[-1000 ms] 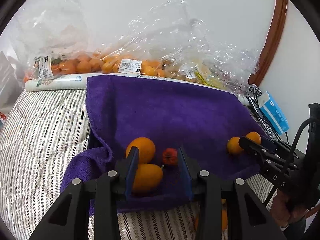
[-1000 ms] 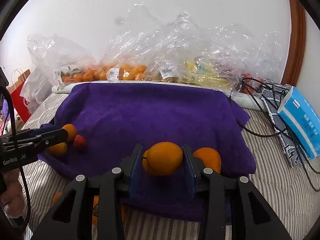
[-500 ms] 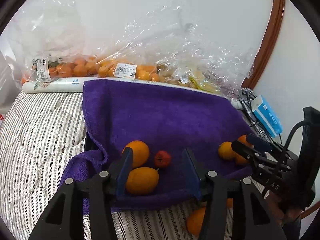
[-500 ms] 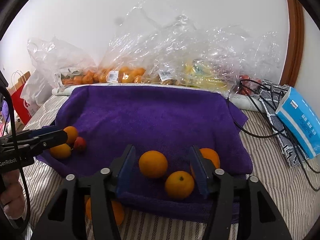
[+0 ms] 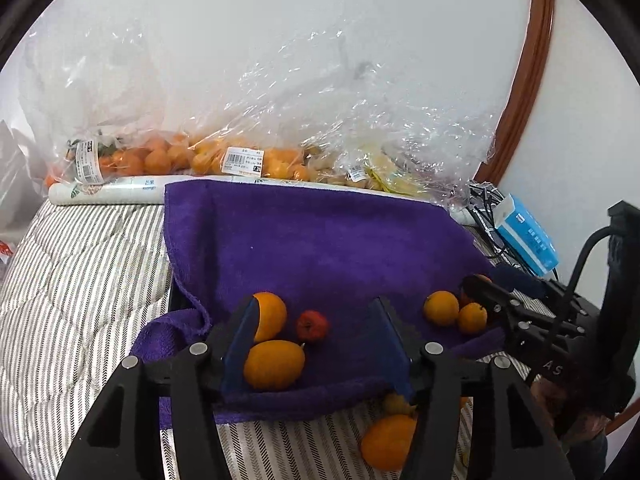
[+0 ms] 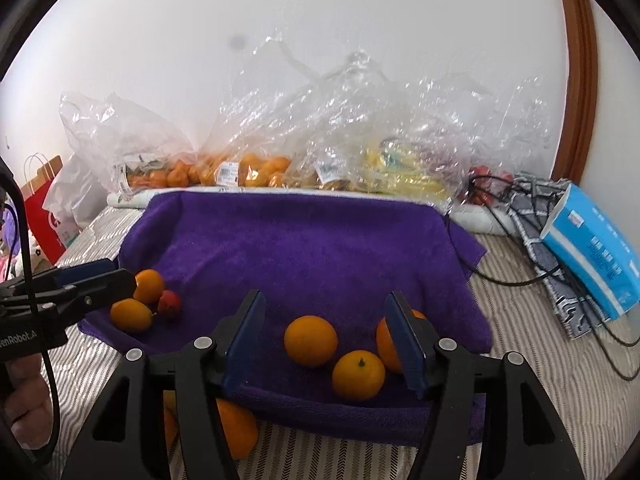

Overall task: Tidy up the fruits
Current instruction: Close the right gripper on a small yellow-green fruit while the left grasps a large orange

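Currently: striped bed (image 5: 80,280) carries the purple towel (image 5: 320,248), which is the landmark. Towel's back edge runs up against clear plastic bags (image 6: 320,132) along the wall; contents only partly readable through the film, some small orange fruit plus something yellow, labels illegible. Blue box (image 6: 592,264) sits on the bed right of the towel, cables beside it.

Left tongs (image 5: 316,344) spread wide over the towel's front-left corner, gripping nothing. Between the blue pads: oval orange fruit (image 5: 274,364), long axis roughly left-right, stem end pointing right. Round orange (image 5: 270,316) just behind it, partly hidden by the left pad. Small red fruit (image 5: 312,326) just right of both, type hard to make out.

Right tongs (image 6: 332,336) also spread wide over the towel's front-right part, empty. Orange (image 6: 311,341) lies free between the pads. Smaller orange (image 6: 359,375) sits nearer the towel's front edge, stem up. Third orange (image 6: 386,340) is half covered by the right pad.

Off the towel, on the bed below its front edge: loose orange (image 5: 388,442), partly cut off by the left tongs' frame, with a smaller yellowish fruit (image 5: 396,404) above it, mostly hidden.
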`<state>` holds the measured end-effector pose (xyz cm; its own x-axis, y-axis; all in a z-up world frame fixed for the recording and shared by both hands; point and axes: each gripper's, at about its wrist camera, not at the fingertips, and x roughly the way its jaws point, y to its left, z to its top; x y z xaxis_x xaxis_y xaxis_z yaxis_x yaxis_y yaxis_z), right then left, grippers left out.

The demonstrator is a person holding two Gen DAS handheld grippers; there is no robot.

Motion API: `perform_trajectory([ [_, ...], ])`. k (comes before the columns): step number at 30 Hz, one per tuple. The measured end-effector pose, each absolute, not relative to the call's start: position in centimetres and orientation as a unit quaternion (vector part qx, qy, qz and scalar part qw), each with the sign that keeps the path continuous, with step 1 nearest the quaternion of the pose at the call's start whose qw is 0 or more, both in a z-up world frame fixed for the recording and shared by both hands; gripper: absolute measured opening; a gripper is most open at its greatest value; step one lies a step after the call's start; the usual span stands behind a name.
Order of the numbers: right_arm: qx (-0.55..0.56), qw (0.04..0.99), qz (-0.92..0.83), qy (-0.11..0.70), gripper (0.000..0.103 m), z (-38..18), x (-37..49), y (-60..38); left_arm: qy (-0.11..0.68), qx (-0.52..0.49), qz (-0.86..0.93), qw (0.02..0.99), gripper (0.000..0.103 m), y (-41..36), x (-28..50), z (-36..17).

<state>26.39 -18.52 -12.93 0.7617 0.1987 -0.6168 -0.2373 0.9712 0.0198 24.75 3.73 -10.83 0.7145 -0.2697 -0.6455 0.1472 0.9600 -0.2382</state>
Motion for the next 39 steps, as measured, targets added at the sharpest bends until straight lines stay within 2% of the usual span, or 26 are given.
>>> perform_trajectory([
  [6, -0.031, 0.949, 0.083, 0.303, 0.062, -10.9, 23.7, -19.4, 0.343, -0.068, -0.110, 0.930, 0.056, 3.3, 23.9, -10.1],
  [11, -0.023, 0.944, 0.071, 0.320, 0.062, -10.1, 20.9, -20.9, 0.335, -0.069, -0.097, 0.935, 0.057, 4.0, 23.5, -9.2],
  [16, -0.006, 0.940, 0.072, 0.333, 0.062, -9.9, 18.1, -21.9, 0.331, -0.070, -0.082, 0.937, 0.065, 5.1, 23.4, -8.2],
  [25, -0.010, 0.923, 0.134, 0.361, 0.062, -12.3, 15.2, -19.9, 0.366, -0.074, -0.063, 0.925, 0.065, 6.5, 19.9, -8.8],
  [29, -0.020, 0.914, 0.150, 0.376, 0.051, -14.6, 14.5, -18.8, 0.383, -0.071, -0.059, 0.919, 0.065, 6.6, 17.8, -9.8],
  [33, 0.010, 0.898, 0.173, 0.404, 0.050, -16.2, 14.6, -18.7, 0.392, -0.051, -0.052, 0.917, 0.065, 6.1, 16.3, -10.5],
  [36, -0.006, 0.894, 0.179, 0.410, 0.050, -16.9, 14.4, -17.9, 0.395, -0.050, -0.052, 0.916, 0.065, 6.1, 15.5, -10.7],
  [37, -0.020, 0.894, 0.177, 0.412, 0.047, -17.2, 14.3, -17.5, 0.395, -0.052, -0.054, 0.916, 0.065, 6.1, 15.3, -10.8],
  [39, -0.033, 0.889, 0.179, 0.420, 0.035, -17.5, 14.4, -17.0, 0.396, -0.056, -0.057, 0.915, 0.065, 6.0, 15.1, -11.0],
])
